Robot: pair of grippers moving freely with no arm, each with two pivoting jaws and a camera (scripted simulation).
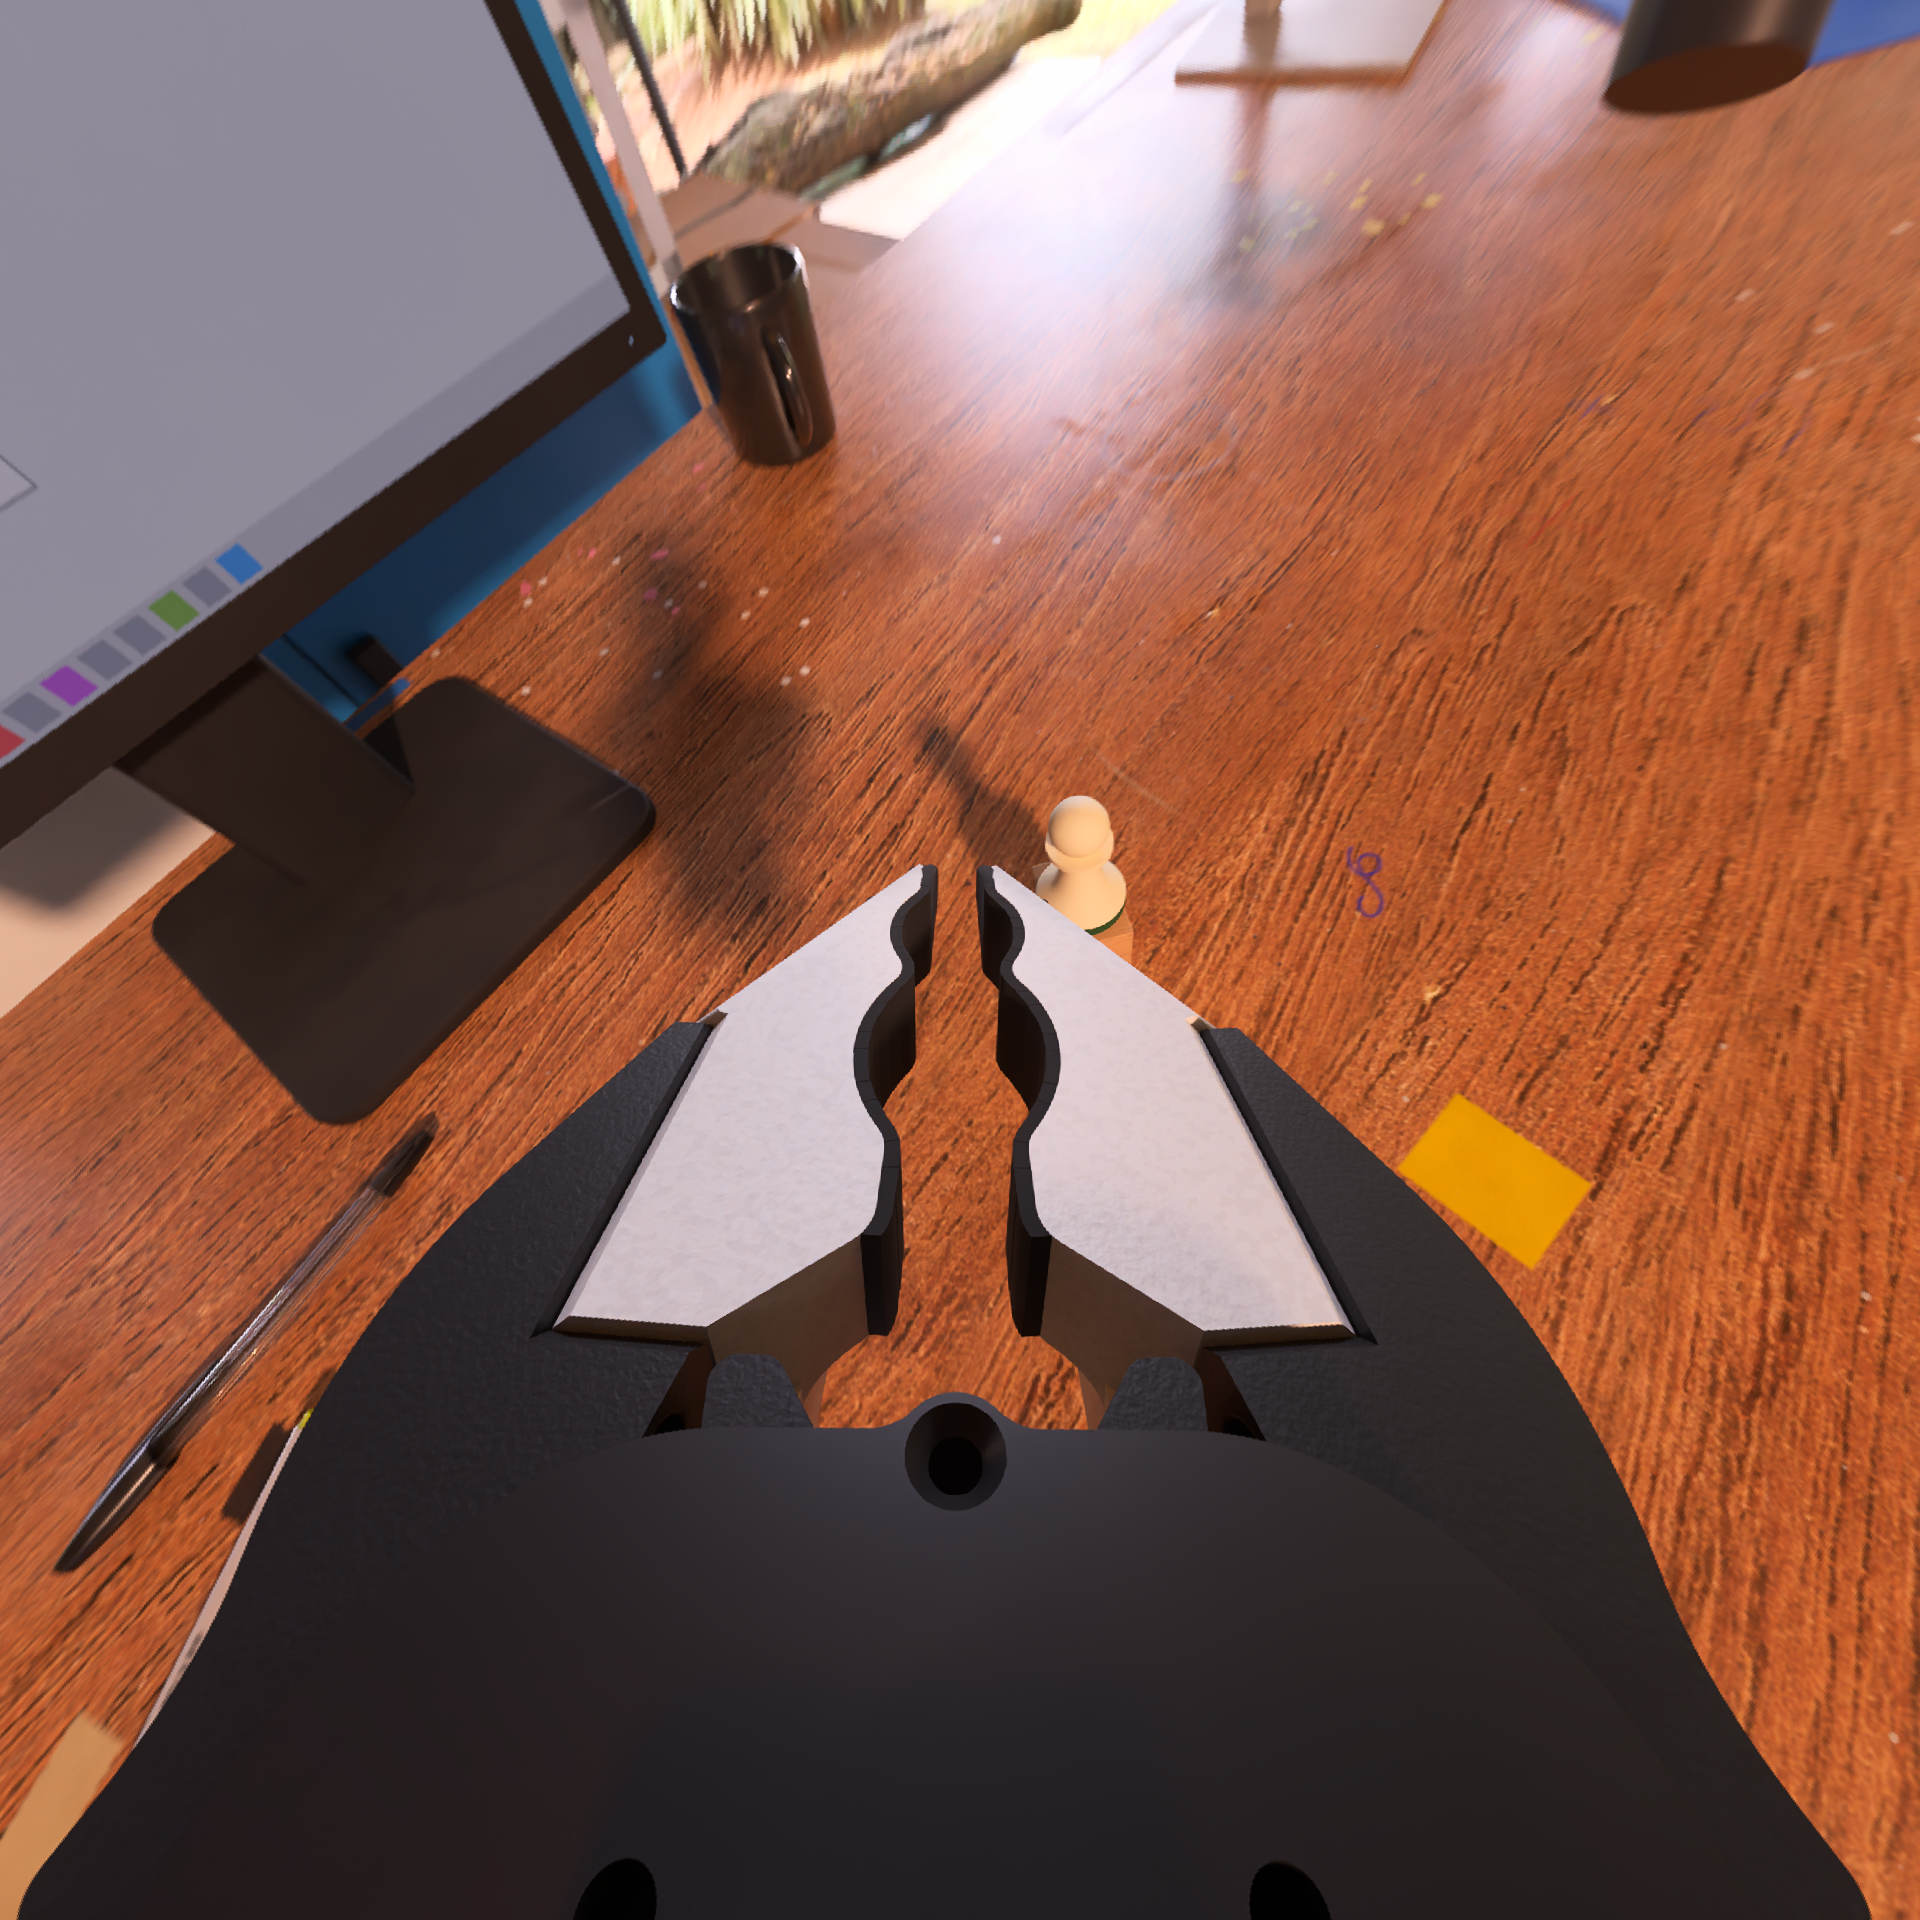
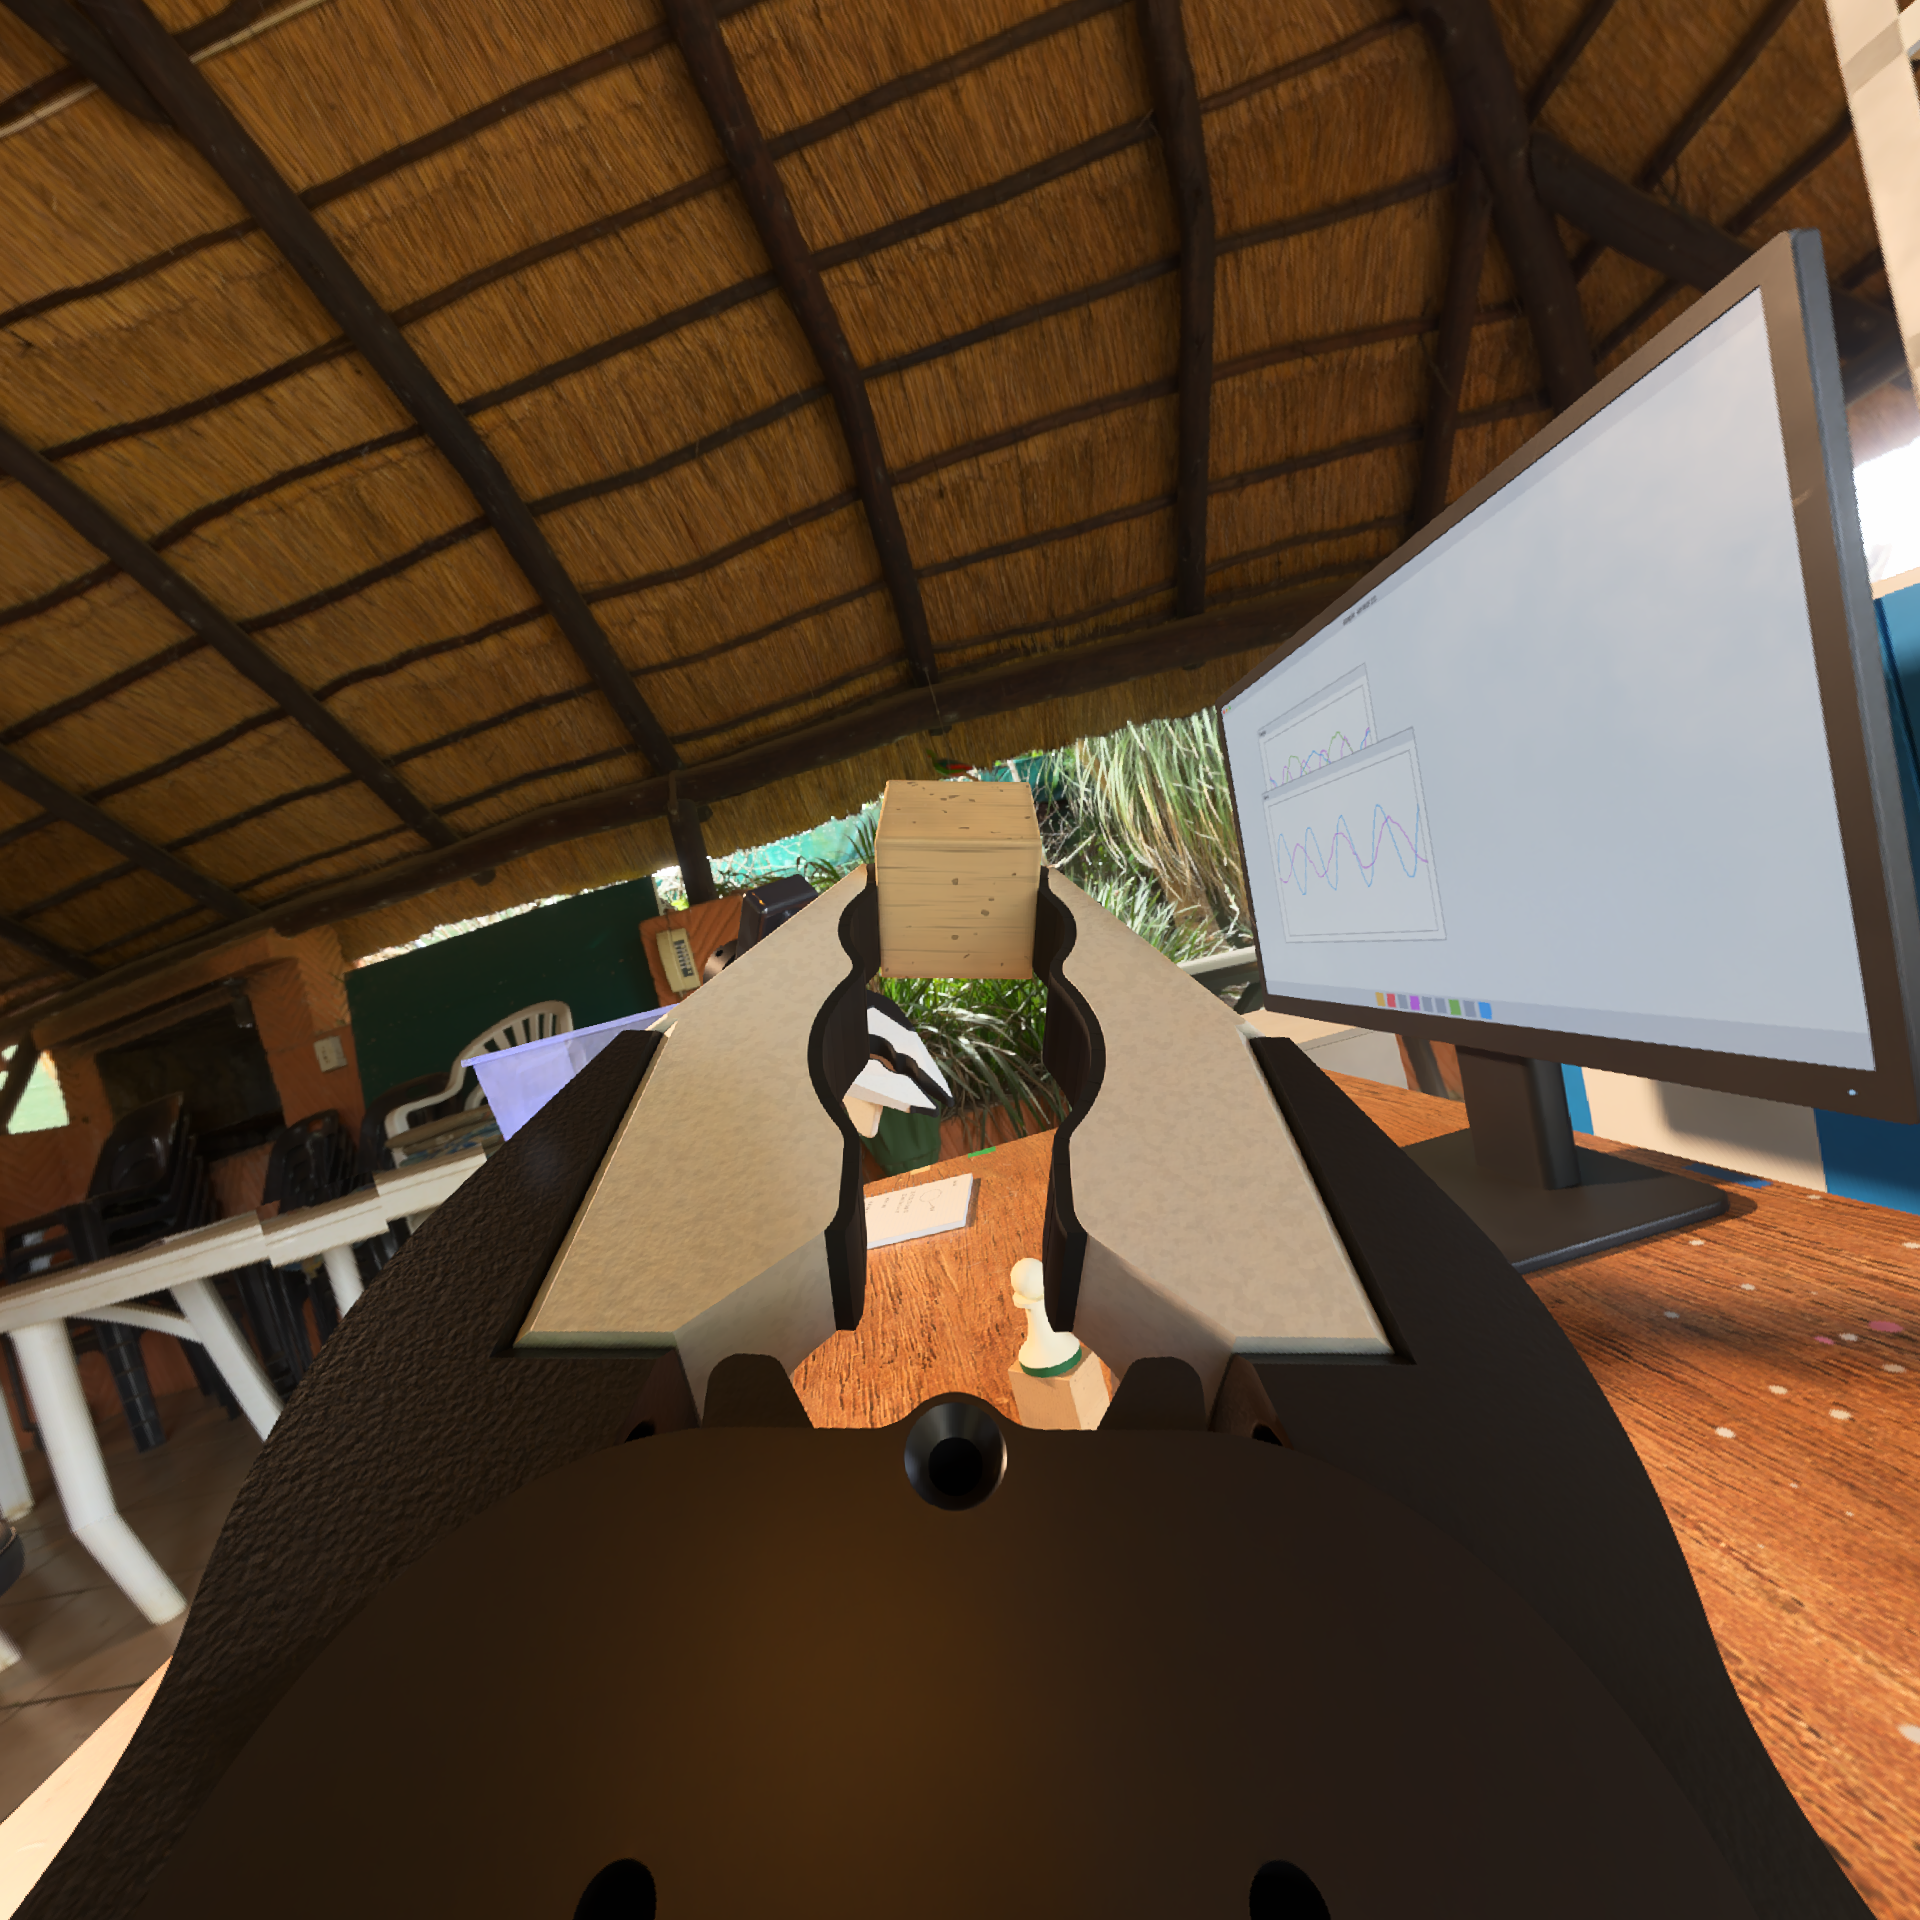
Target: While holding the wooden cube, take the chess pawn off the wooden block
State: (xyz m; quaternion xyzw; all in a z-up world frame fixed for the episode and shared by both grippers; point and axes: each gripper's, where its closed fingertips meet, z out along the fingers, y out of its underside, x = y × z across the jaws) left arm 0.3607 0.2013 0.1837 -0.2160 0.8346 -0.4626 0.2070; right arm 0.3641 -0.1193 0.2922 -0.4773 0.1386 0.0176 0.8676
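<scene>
Left gripper [image 1: 957, 873]: empty, its jaws nearly together with a narrow gap at the tips, hovering over the wooden desk [image 1: 1455, 582].
Right gripper [image 2: 957, 883]: clamped on the wooden cube [image 2: 957, 883], which sat between the fingertips, raised above the desk.
Chess pawn [image 1: 1081, 857]: cream with a green ring at its base, upright on the wooden block [image 1: 1120, 938], just beyond and to the right of the left fingertips, not touched.
Wooden block: pale, standing on the desk; mostly hidden behind the left gripper's finger.
Monitor [image 1: 260, 312]: on a black stand at the left, showing a row of coloured squares; its graph windows carried small writing too fine to tell.
Mug [image 1: 758, 353]: black, near the monitor's edge.
Pen [image 1: 249, 1340]: lay on the desk beside the stand.
Yellow note [image 1: 1494, 1179]: flat on the desk, blank.
Scribble [image 1: 1366, 883]: a small purple mark on the wood.
Notepad [image 2: 920, 1210]: white, with faint handwriting.
</scene>
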